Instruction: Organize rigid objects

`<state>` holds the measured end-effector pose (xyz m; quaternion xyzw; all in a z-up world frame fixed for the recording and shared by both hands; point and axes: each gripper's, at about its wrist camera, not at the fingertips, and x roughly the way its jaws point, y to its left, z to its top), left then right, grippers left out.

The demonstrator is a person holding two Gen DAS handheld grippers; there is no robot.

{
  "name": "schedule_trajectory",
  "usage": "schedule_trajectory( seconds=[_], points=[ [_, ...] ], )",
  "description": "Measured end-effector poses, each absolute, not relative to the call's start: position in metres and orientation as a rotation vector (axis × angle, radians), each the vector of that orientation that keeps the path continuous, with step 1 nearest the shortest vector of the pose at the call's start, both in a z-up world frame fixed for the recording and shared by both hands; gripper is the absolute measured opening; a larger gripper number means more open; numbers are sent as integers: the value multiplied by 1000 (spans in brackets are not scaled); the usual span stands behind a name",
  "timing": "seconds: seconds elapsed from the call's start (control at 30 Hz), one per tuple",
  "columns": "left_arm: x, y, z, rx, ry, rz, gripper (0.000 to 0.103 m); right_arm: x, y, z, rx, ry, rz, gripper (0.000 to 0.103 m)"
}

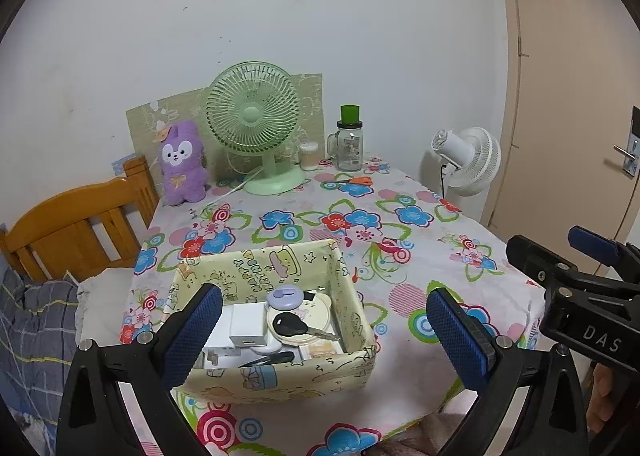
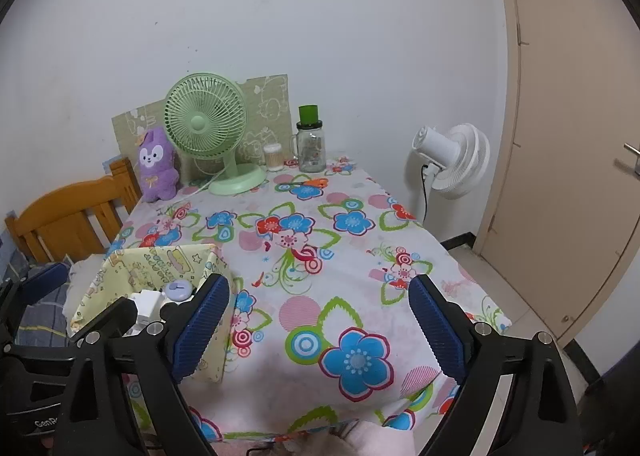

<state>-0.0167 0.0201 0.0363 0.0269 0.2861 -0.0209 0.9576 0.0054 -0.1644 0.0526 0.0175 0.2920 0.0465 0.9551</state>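
A pale yellow cartoon-print box (image 1: pixel 280 376) stands near the front of the floral tablecloth (image 1: pixel 400 296). Inside lie a white charger (image 1: pixel 248 324), a black-headed key (image 1: pixel 296 326), a round lilac gadget (image 1: pixel 286 293) and a cream bear-shaped disc (image 1: pixel 316 316). My left gripper (image 1: pixel 326 336) is open, its blue pads straddling the box from above without touching it. In the right wrist view my right gripper (image 2: pixel 320 326) is open over bare cloth, nothing between its pads, with the box (image 2: pixel 160 256) just left of its left finger. Orange scissors (image 1: pixel 354 180) lie far back.
At the back stand a green desk fan (image 1: pixel 256 123), a purple plush (image 1: pixel 182 163), a glass jar with a green lid (image 1: pixel 350 143) and a small cotton-swab tub (image 1: pixel 309 155). A wooden headboard (image 1: pixel 80 223) is left; a white floor fan (image 1: pixel 468 159) and a door are right.
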Motion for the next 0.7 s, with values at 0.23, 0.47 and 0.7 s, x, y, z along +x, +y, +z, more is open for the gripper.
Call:
schedule_trajectory(
  seconds=[0.23,0.47,0.7],
  points=[
    [-19,19,35,87,565,-46,103,5,-158,54,26,579,118,101],
    [-19,22,36,79,564,-51,103,4,-152,54,11,573,108,102],
    [-18,23,36,70,572,-52,103,3,-154,55,15,565,92,102]
  ],
)
